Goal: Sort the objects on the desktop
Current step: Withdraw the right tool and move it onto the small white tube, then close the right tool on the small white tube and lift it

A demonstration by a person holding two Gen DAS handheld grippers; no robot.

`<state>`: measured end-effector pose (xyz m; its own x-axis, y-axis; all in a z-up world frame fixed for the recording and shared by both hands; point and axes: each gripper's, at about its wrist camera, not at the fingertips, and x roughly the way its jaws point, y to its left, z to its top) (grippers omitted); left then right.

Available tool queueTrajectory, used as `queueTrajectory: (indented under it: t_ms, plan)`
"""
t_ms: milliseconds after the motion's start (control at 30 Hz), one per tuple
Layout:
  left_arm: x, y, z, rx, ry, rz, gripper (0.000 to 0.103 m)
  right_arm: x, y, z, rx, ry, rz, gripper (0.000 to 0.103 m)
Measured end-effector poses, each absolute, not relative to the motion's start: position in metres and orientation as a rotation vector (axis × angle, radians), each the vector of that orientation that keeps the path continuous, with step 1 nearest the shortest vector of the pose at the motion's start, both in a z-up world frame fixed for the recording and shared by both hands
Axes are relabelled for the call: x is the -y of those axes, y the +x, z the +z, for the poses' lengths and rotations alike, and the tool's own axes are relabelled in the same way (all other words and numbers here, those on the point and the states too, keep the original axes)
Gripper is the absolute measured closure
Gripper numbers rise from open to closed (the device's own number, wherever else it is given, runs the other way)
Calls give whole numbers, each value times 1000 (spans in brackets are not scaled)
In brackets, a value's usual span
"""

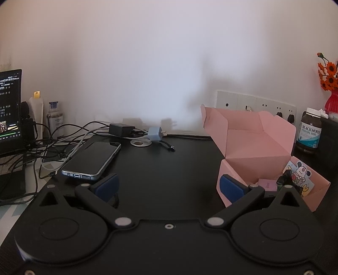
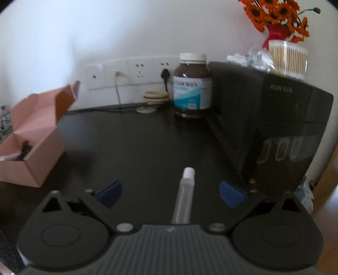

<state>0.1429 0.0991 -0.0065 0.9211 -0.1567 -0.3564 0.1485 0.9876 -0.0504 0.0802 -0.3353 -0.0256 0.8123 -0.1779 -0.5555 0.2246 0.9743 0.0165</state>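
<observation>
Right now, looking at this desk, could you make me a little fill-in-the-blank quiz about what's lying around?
1. The open cardboard box is coloured ____.
2. The flowers in the red vase are ____.
3. The phone lies with its screen facing ____.
4. Between the open fingers of the right hand-held gripper lies a white ____.

Missing words: pink; orange; up; tube

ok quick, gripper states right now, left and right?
Left gripper: open, nothing between the jaws.
Right gripper: open, a white tube lies between the jaws but they are not touching it.
</observation>
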Motion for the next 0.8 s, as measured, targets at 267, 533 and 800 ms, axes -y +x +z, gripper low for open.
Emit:
queueTrajectory:
  t_ms: [267, 533, 800]
  plan:
    - [-98, 143, -7, -370, -18, -158, 0, 346, 95, -41, -670, 140, -275, 36]
    - [-98, 143, -7, -369, -18, -160, 0, 340, 97, -42, -677, 103, -284, 47]
    - [-97, 142, -7, -365, -16, -159, 0, 331, 98, -40, -677, 84, -257, 70]
